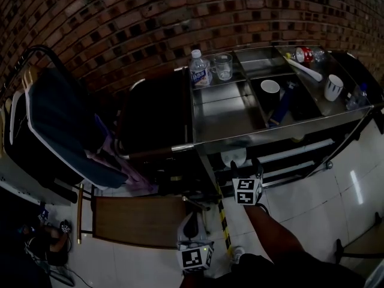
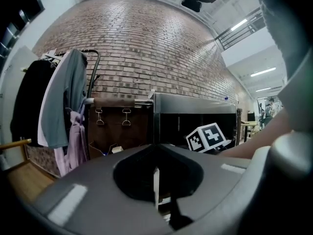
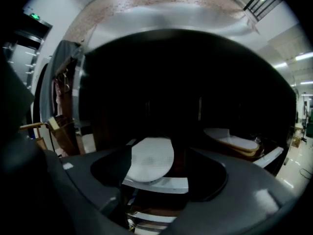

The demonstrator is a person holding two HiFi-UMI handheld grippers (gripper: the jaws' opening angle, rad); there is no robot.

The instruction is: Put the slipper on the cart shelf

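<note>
A white slipper (image 3: 149, 159) lies sole up on the cart's lower shelf (image 3: 161, 184), toe hanging over the shelf's front rail. In the head view the slipper (image 1: 233, 156) shows as a pale patch under the steel cart top (image 1: 228, 122). My right gripper (image 1: 246, 165) reaches in at that shelf. Its jaws stand wide open (image 3: 159, 180) on either side of the slipper and do not press on it. A second pale slipper (image 3: 230, 142) rests further right on the same shelf. My left gripper (image 1: 191, 224) hangs low before the cart, jaws shut (image 2: 155, 190) and empty.
The cart top carries a water bottle (image 1: 199, 68), a glass mug (image 1: 222, 66) and white cups (image 1: 270, 87). A clothes rack with coats (image 1: 60, 125) stands at the left, a brown bag (image 2: 120, 126) hangs beside the cart, and a wooden board (image 1: 141, 221) lies on the floor.
</note>
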